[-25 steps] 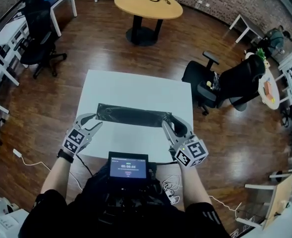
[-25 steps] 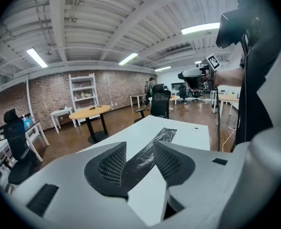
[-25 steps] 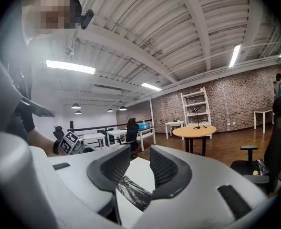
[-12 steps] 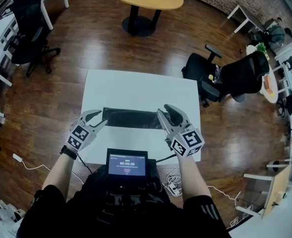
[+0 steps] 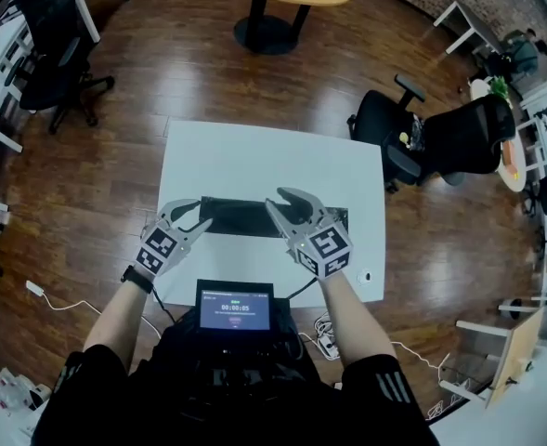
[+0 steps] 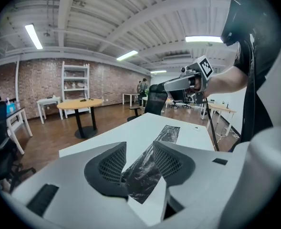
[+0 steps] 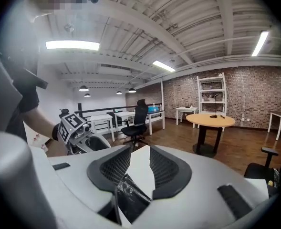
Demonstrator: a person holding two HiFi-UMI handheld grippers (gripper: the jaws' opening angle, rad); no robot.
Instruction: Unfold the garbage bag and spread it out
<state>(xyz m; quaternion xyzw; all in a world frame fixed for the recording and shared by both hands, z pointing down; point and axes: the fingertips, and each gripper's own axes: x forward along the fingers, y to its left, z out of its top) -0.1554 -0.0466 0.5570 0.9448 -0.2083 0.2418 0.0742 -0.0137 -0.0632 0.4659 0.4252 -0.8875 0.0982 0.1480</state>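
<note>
Garbage bag is a folded black strip, flat across the middle of the white table. Not opened yet.

Left gripper: jaws apart, straddling the strip's left end, not clamped. Its own view shows film running between the pads.

Right gripper: also open, over the strip roughly mid-length, not at the right end. Black film shows low between its jaws.

Risks as I see them:
- Both close on the full stack of layers, so the bag lifts as a strip and nothing unfolds.
- Film looks thin and slick. A shallow bite could slip out, or the bag could skate across the table.
- Right grip mid-strip leaves the far end loose, and it may drag or bunch.
- Pulling apart hard with both clamped could stretch or tear the film.
</note>
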